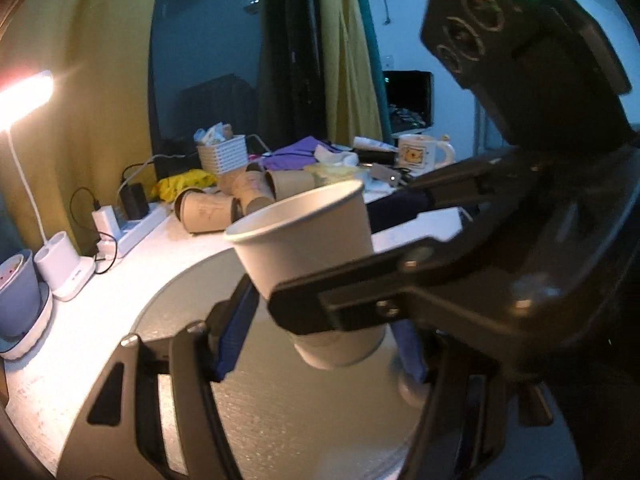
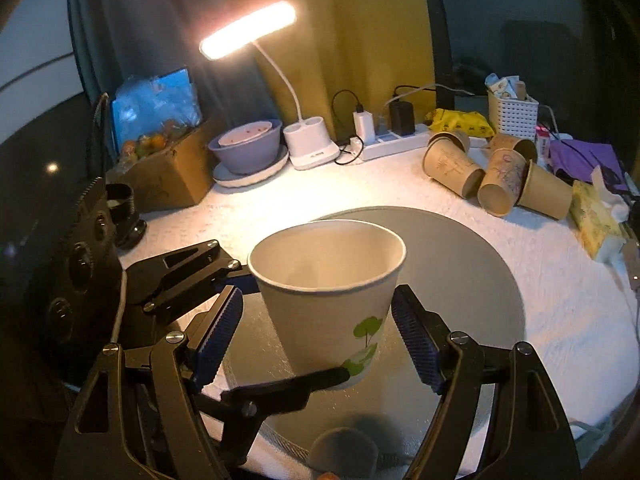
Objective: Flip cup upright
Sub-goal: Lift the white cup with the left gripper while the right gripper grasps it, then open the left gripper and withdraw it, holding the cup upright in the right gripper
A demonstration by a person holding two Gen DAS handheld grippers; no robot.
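A white paper cup (image 1: 308, 248) with a green leaf print (image 2: 332, 300) is held mouth-up, slightly tilted, above the round grey mat (image 2: 460, 272). My left gripper (image 1: 320, 332) is shut on the cup's lower part; in the right wrist view its black fingers (image 2: 288, 390) reach in from the left and clamp the cup near its base. My right gripper (image 2: 316, 340) is open, its blue-padded fingers standing on either side of the cup, apart from it. In the left wrist view the right gripper's body (image 1: 520, 200) fills the right side.
Several brown paper cups (image 2: 496, 180) lie on their sides at the back right of the white table (image 2: 560, 312). A lit desk lamp (image 2: 248, 30), a grey bowl (image 2: 248, 148), a power strip (image 2: 392, 140), a white basket (image 2: 512, 112) and a cardboard box (image 2: 168, 168) line the back.
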